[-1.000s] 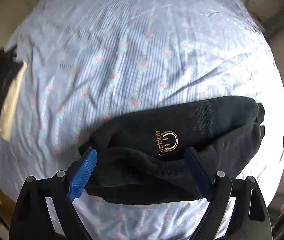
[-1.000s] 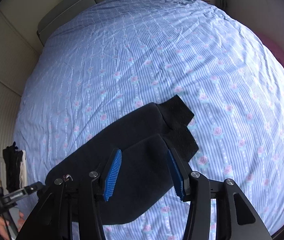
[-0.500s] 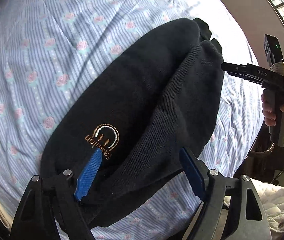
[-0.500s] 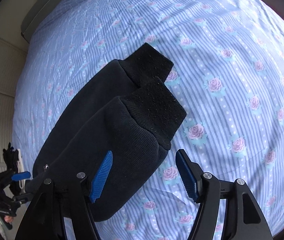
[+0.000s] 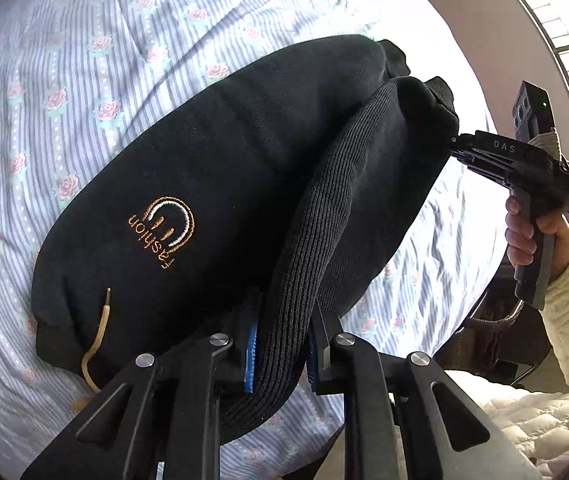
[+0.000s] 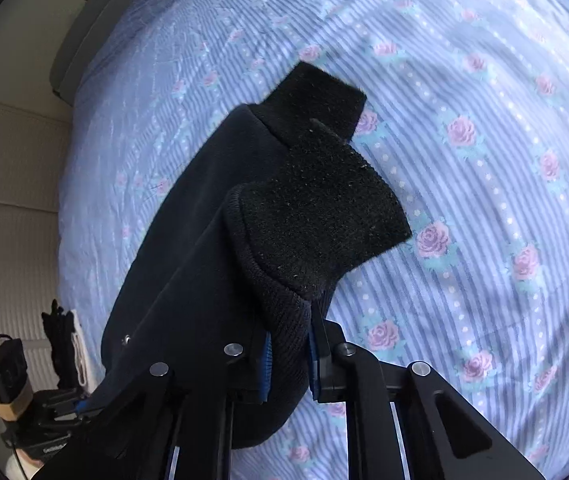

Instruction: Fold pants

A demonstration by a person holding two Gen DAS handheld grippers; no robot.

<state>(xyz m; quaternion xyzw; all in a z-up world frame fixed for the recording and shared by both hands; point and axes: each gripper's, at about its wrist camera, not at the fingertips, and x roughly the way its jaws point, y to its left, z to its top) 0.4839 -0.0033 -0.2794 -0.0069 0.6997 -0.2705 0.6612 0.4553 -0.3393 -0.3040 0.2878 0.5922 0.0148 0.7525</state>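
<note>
The black pants [image 5: 212, 184] lie folded on the bed [image 6: 484, 160], with bare striped sheet ahead of both fingers. Half a second ago spread wide, the left gripper [image 5: 282, 350] now pinches the ribbed waistband edge and the right gripper [image 6: 288, 360] the cuff end.

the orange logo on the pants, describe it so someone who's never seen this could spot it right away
Start at the striped, rose-printed bedsheet, then find the black pants lying across it. On their broad upper face, near the waistband end that the left tool grips, sits the logo: an orange embroidered arch with lettering beside it, the only coloured mark on the dark fabric apart from a tan drawstring.
</note>
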